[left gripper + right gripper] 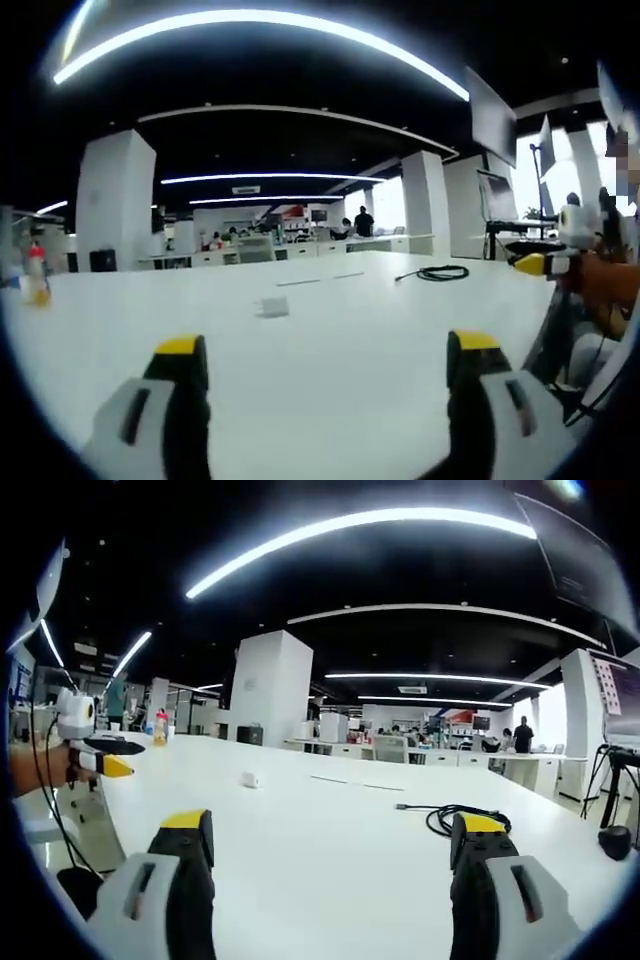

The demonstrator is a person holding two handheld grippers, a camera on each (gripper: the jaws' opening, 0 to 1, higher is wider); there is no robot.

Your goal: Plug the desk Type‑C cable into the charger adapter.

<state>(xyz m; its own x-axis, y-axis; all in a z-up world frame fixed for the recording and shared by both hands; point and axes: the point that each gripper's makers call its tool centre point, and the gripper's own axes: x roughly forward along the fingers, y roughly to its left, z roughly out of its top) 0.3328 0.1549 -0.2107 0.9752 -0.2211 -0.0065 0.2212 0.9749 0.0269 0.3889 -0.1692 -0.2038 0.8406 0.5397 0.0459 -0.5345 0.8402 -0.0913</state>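
A: What sits closest in the left gripper view?

B: The left gripper (325,385), with two grey fingers (180,400) capped in yellow, rising from the bottom edge. They stand wide apart with nothing between them. Their bases are cut off by the frame.

A: And beyond them?

B: A smooth, glossy white bench (330,330). A small white charger adapter (273,306) lies on it, ahead and between the fingers, well apart from them. It looks like a rounded block; its port is too small to make out. Farther back and to the right, a thin black cable (438,272) lies partly coiled on the bench, well apart from the adapter. At the far left edge stands a blurred bottle (36,275) with a red top.

A: What about the right gripper view?

B: The right gripper (330,865) looks the same: yellow-tipped fingers (185,875) spread wide, gripping nothing. The cable (455,815) lies just beyond the right-hand finger, its coil partly hidden behind the tip, with one straight end reaching left. Its plug is too small to identify. The adapter (250,779) is a tiny white shape farther off to the left.

A: Anything else?

B: The other gripper pokes in at each view's edge, held over the bench edge. Long curved ceiling lights (360,530) glow overhead.
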